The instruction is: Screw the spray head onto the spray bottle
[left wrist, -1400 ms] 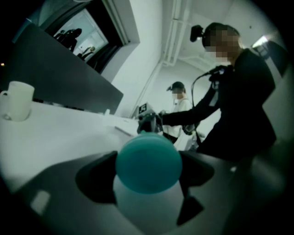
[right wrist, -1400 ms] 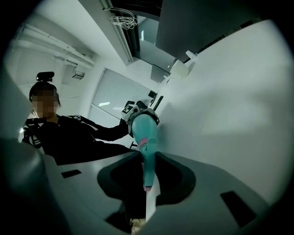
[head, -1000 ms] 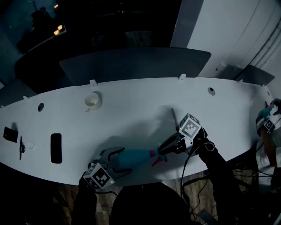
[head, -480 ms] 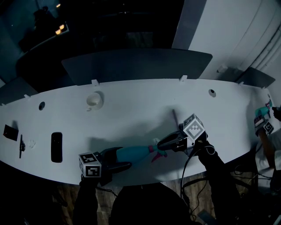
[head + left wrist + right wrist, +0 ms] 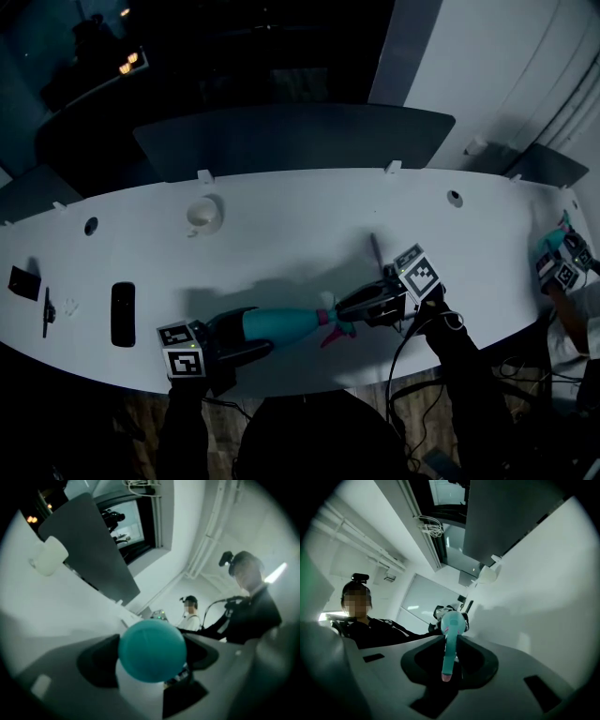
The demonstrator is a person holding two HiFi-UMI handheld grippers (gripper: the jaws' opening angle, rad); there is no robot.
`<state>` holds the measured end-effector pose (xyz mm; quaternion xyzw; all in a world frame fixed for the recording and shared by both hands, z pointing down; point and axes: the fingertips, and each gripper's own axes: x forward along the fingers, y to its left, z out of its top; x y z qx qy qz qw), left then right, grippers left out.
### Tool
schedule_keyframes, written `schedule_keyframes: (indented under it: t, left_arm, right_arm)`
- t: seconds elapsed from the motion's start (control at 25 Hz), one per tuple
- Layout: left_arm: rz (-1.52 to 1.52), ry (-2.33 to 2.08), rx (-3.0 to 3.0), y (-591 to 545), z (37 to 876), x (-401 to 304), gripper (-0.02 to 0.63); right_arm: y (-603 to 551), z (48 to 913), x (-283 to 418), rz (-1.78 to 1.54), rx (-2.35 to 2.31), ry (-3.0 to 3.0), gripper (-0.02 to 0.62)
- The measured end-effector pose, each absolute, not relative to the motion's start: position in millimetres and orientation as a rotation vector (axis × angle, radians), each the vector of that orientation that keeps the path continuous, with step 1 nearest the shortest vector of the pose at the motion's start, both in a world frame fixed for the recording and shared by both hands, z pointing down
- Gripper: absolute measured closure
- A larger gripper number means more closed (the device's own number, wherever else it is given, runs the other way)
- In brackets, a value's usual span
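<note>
Above the near edge of the white table (image 5: 281, 225), a teal spray bottle (image 5: 281, 325) is held lying level between both grippers. My left gripper (image 5: 246, 336) is shut on its base; in the left gripper view the round teal bottom (image 5: 152, 651) fills the gap between the dark jaws. The spray head (image 5: 330, 324), teal with pink parts, sits at the bottle's neck. My right gripper (image 5: 349, 307) is shut on it. In the right gripper view the spray head (image 5: 449, 653) runs between the jaws, and the bottle (image 5: 453, 622) stands beyond.
A white cup (image 5: 200, 214) stands at the back left. A black flat device (image 5: 122, 314) and small dark items (image 5: 21, 281) lie at far left. A thin dark rod (image 5: 374, 248) lies behind the right gripper. Another person's gripper (image 5: 561, 262) is at the right edge.
The left gripper has rolled, so its marker cube now shows another face, and has shifted left. The bottle has swung from a slant to lie level. The right gripper has moved slightly.
</note>
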<state>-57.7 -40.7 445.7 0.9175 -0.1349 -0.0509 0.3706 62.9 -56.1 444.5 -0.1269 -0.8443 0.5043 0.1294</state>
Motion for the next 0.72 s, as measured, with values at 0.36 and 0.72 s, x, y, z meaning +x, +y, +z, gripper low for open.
schedule_keyframes:
  t: [0.36, 0.72]
  left_arm:
    - [-0.154, -0.368, 2.366, -45, 445, -55, 0.189]
    - [-0.181, -0.354, 2.376, -46, 441, -53, 0.189]
  right_arm:
    - [-47, 452, 52, 1.395, -0.403, -2.409, 0.522]
    - [-39, 450, 57, 1.399, -0.445, -2.458, 0.484]
